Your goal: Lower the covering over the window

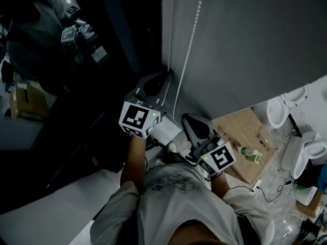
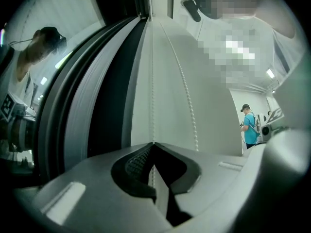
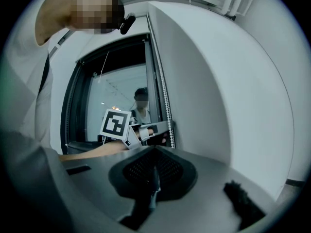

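Left claw (image 1: 167, 78) reaches forward to the bead cord (image 1: 190, 45), which hangs along the grey wall (image 1: 245, 45) beside the dark window (image 1: 76, 111); cardboard (image 1: 240, 137) lies on the floor (image 1: 278, 180). Left gripper view: jaws clenched on that cord. Right gripper view: right claw (image 3: 154, 152) level, clenched empty; the covering itself I cannot make out.

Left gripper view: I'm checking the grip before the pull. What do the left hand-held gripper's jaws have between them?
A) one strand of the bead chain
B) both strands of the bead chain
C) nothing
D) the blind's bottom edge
A: the left hand-held gripper has its jaws together on one strand of the bead chain, while the other strand runs past outside them.
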`<action>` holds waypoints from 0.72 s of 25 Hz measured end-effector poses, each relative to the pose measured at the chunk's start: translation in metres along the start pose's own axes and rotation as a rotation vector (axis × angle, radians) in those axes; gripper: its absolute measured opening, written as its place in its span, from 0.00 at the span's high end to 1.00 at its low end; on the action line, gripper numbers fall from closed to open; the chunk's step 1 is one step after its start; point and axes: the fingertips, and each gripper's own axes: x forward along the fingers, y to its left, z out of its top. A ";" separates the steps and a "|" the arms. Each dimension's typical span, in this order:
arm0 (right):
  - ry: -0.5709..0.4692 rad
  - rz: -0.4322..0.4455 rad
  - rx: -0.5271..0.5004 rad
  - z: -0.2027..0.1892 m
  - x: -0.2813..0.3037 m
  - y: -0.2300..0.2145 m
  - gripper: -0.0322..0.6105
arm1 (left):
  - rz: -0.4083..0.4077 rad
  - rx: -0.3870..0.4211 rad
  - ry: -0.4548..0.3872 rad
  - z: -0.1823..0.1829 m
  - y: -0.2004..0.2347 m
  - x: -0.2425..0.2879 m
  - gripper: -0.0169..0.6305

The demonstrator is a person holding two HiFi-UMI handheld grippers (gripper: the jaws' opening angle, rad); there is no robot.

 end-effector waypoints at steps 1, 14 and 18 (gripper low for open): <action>0.000 0.000 -0.001 0.001 0.000 0.002 0.92 | 0.004 -0.004 0.004 0.000 -0.001 -0.003 0.96; -0.064 0.022 -0.081 0.015 -0.002 0.011 0.92 | 0.018 -0.048 0.077 -0.024 -0.032 -0.032 0.96; -0.108 0.025 -0.121 0.033 -0.001 0.014 0.92 | 0.022 -0.064 0.075 -0.024 -0.040 -0.045 0.96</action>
